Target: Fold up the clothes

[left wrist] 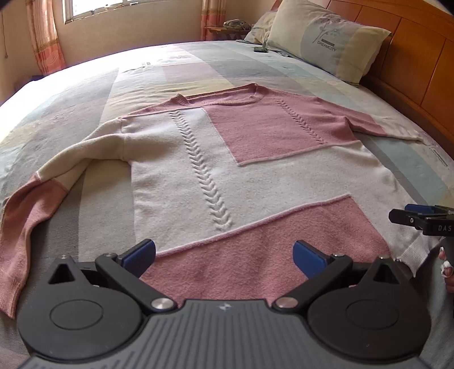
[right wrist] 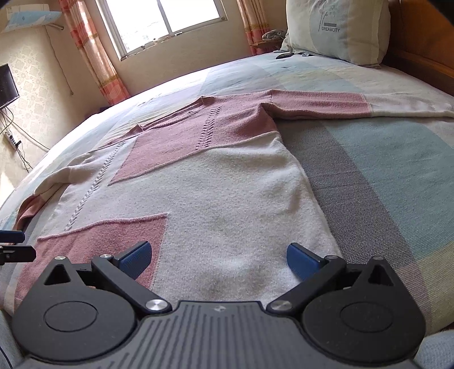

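Sweater: your pink and cream knit sweater (left wrist: 227, 159) lies flat and face up on the bed (left wrist: 85, 93), hem toward you, neckline toward the far side, unfolded.
Sleeves: the left sleeve (left wrist: 42, 198) bends down along the body, cream at the shoulder and pink toward the cuff; the right sleeve (right wrist: 354, 105) stretches straight out sideways, pink first, then cream, reaching toward the headboard (left wrist: 411, 56).
Left gripper: your left gripper (left wrist: 224, 255) has its blue pads spread wide with nothing between them, and it sits over the pink panel at the hem.
Right gripper: your right gripper (right wrist: 218, 257) is likewise spread wide and empty, over the cream part of the hem near the sweater's right edge. In the left wrist view it shows at the right border, just beside the hem corner.
Your hand: part of your hand (left wrist: 447, 266) shows below the right gripper at the frame edge.
Bedding: the bedspread is a patchwork of pale blue, grey, yellow and cream blocks, and the sweater lies across its middle.
Pillows: a pillow (left wrist: 326, 37) printed "DREAMCITY" leans at the headboard, well apart from the sweater; a small dark object (left wrist: 260, 50) lies on the bed just in front of it, too small to identify.
Room: a window (right wrist: 167, 25) with orange checked curtains (right wrist: 93, 51) stands beyond the bed.
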Action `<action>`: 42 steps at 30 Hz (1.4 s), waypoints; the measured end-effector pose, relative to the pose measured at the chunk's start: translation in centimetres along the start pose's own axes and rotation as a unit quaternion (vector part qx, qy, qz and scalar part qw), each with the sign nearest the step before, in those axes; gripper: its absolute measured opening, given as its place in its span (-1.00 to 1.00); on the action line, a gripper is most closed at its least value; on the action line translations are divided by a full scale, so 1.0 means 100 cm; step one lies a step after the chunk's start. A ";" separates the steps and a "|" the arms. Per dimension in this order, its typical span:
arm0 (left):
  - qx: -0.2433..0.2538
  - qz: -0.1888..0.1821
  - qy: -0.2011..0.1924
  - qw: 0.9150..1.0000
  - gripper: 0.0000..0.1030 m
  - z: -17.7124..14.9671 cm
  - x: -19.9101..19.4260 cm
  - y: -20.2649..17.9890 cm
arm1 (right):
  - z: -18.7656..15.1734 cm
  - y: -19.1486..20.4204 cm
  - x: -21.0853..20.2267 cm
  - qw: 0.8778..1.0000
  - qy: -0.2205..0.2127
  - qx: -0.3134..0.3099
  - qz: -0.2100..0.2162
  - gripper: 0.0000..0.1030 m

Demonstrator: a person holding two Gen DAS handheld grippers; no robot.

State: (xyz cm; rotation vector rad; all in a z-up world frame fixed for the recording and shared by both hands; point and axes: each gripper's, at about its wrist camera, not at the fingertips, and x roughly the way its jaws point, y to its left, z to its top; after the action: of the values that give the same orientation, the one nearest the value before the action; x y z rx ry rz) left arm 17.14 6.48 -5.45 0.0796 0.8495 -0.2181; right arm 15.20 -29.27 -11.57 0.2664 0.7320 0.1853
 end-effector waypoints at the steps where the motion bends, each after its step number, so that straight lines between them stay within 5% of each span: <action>1: 0.004 0.012 -0.002 1.000 0.98 0.003 -0.005 0.011 | 0.000 0.002 0.001 1.000 0.000 -0.003 -0.004 1.00; 6: 0.004 0.072 -0.008 0.997 0.98 0.016 -0.021 0.075 | -0.001 0.014 0.005 0.999 0.000 -0.028 -0.020 1.00; 14: -0.097 0.152 0.019 0.983 0.98 0.019 0.003 0.199 | 0.001 0.027 0.008 0.999 -0.010 -0.040 0.035 1.00; 18: -0.140 0.156 0.031 0.977 0.98 0.019 0.030 0.242 | 0.002 0.034 0.017 0.998 0.000 -0.050 0.025 1.00; 21: -0.124 0.161 0.040 0.978 0.98 0.022 0.052 0.256 | 0.000 0.039 0.021 0.998 0.000 -0.070 0.012 1.00; 26: -0.114 0.147 0.052 0.981 0.98 0.023 0.084 0.273 | -0.005 0.052 0.031 0.993 0.000 -0.119 -0.021 1.00; 31: -0.185 0.103 0.032 0.977 0.98 0.014 0.090 0.287 | -0.008 0.060 0.036 0.988 -0.003 -0.147 -0.039 1.00; 36: -0.175 0.016 0.019 0.984 0.98 0.018 0.078 0.270 | -0.008 0.059 0.036 0.988 -0.005 -0.148 -0.038 1.00; 42: -0.156 -0.026 0.004 0.987 0.98 0.029 0.060 0.238 | -0.008 0.060 0.036 0.988 -0.006 -0.151 -0.039 1.00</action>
State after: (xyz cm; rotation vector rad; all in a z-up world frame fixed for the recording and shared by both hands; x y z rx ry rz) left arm 28.39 28.25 -8.47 -0.2340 0.8854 -0.1313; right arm 16.82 -22.52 -12.61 -0.0503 0.6909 0.2168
